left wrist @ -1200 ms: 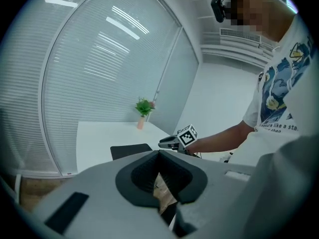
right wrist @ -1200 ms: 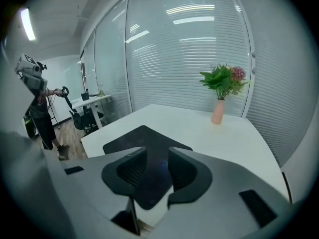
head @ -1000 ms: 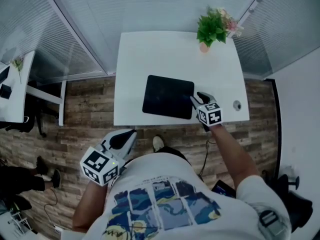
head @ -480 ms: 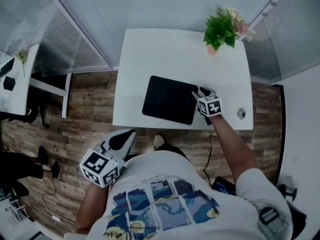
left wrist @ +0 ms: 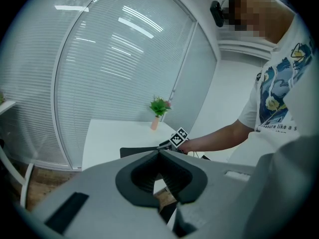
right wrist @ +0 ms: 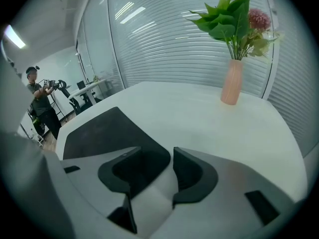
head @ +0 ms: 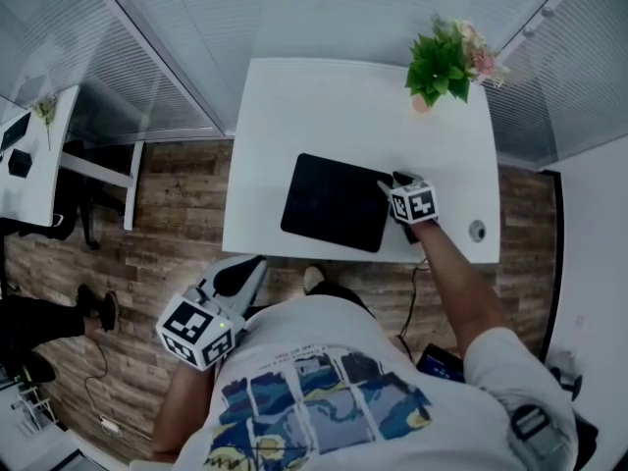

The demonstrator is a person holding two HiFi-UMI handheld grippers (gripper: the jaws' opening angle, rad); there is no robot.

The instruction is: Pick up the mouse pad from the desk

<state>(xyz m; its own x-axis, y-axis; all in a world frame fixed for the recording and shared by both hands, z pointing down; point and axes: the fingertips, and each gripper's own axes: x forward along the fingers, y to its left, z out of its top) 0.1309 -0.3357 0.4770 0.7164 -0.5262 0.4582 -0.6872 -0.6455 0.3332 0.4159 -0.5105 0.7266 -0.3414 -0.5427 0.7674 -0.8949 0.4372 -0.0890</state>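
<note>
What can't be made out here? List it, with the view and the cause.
1. Whether the right claw touches the mouse pad: in the head view its marker cube covers part of it; in the right gripper view the claw's body hides the pad's edge.
2. Round thing on the desk: head view, too small to name.
3. Most of the mouse pad: left gripper view, behind the left claw.

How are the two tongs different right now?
The left tongs are shut; the right tongs are open. The left tongs hang over the floor, away from the desk; the right tongs sit low over the desk at the right edge of the pad. Both are grey and hold nothing.
</note>
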